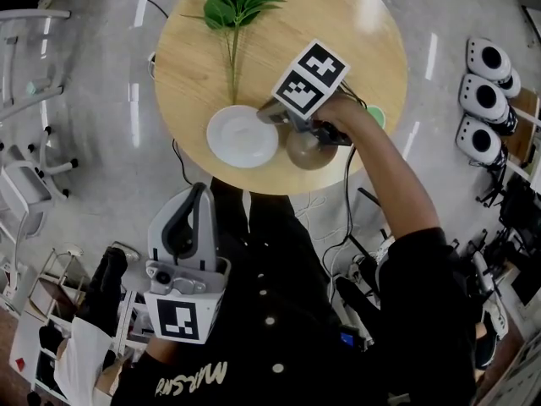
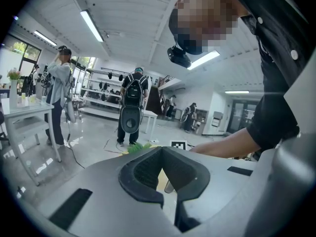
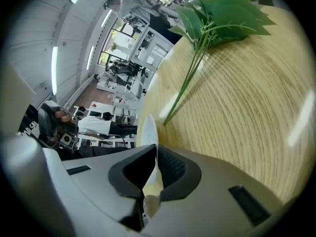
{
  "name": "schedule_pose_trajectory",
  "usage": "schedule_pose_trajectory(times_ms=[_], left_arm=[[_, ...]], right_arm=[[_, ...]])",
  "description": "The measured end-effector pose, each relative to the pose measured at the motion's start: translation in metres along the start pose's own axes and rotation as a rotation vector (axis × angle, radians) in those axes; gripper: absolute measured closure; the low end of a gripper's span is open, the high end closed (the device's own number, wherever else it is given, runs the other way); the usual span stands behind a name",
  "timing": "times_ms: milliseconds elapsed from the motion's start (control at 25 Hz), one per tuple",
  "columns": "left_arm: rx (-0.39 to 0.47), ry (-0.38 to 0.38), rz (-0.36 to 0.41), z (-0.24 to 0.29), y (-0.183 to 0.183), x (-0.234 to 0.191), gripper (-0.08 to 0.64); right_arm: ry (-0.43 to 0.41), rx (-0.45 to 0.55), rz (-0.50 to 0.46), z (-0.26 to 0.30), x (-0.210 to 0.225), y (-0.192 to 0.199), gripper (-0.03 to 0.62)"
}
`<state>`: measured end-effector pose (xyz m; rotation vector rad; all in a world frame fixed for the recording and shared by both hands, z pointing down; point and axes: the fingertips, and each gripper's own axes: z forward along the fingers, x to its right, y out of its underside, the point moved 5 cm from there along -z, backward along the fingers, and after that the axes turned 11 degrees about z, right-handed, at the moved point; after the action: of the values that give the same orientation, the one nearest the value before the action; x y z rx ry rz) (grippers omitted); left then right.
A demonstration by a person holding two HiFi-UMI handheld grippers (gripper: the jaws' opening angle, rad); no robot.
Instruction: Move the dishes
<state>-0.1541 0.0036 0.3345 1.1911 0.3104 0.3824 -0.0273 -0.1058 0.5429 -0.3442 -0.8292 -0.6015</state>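
Note:
A white plate (image 1: 240, 135) lies on the round wooden table (image 1: 190, 53), near its front edge. My right gripper (image 1: 270, 115) reaches in from the right and is shut on the plate's right rim. In the right gripper view the thin white plate (image 3: 148, 132) edge runs between the dark pads of the right gripper (image 3: 155, 151). A tan bowl (image 1: 308, 150) sits just right of the plate, under my right hand. My left gripper (image 1: 200, 194) is held low by my body, off the table, jaws together and empty; the left gripper (image 2: 163, 157) points toward the table.
A green leafy sprig (image 1: 234, 7) lies on the far half of the table. A small green cup (image 1: 375, 117) peeks out behind my right forearm. White devices (image 1: 487, 83) stand on the floor at right, chairs (image 1: 30, 167) at left. People (image 2: 133, 107) stand in the room beyond.

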Motion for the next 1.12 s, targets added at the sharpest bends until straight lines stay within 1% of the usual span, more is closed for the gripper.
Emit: schedule_pose_trajectory(times_ms=[200,360,480,520,600,640,680,800,880,1000,1080,1120], left_arm=[[-0.007,-0.003,-0.004,0.003,0.003,-0.001,0.551],[-0.013,-0.002,-0.005,0.004,0.005,-0.001,0.551],[-0.019,-0.001,-0.006,0.005,0.008,-0.002,0.551],[-0.020,-0.002,-0.005,0.005,0.008,-0.002,0.551],[-0.022,-0.002,-0.006,0.005,0.009,-0.001,0.551],[-0.022,-0.002,-0.007,0.005,0.009,-0.001,0.551],[-0.023,-0.001,-0.007,0.004,0.010,0.000,0.551],[-0.024,0.002,-0.006,0.004,0.010,0.002,0.551],[-0.021,0.005,-0.007,0.004,0.010,0.003,0.551],[-0.015,0.007,-0.003,0.004,0.007,0.005,0.551],[-0.007,0.007,0.006,0.003,0.004,0.006,0.551],[-0.003,0.005,0.013,0.002,0.001,0.006,0.551]], right_arm=[[0.031,-0.043,-0.013,0.004,0.006,0.000,0.572],[0.112,-0.088,-0.075,0.012,0.011,0.001,0.561],[0.133,-0.088,-0.088,0.017,0.014,-0.001,0.552],[0.139,-0.089,-0.090,0.018,0.014,0.000,0.537],[0.156,-0.100,-0.102,0.020,0.014,0.002,0.482],[0.164,-0.104,-0.109,0.020,0.014,0.003,0.467],[0.171,-0.105,-0.115,0.021,0.014,0.004,0.466],[0.198,-0.093,-0.131,0.020,0.013,0.005,0.454],[0.241,-0.093,-0.162,0.018,0.012,0.005,0.446],[0.303,-0.082,-0.200,0.015,0.013,0.005,0.452],[0.331,-0.034,-0.207,0.005,0.012,0.003,0.473],[0.341,0.007,-0.209,-0.003,0.010,0.002,0.488]])
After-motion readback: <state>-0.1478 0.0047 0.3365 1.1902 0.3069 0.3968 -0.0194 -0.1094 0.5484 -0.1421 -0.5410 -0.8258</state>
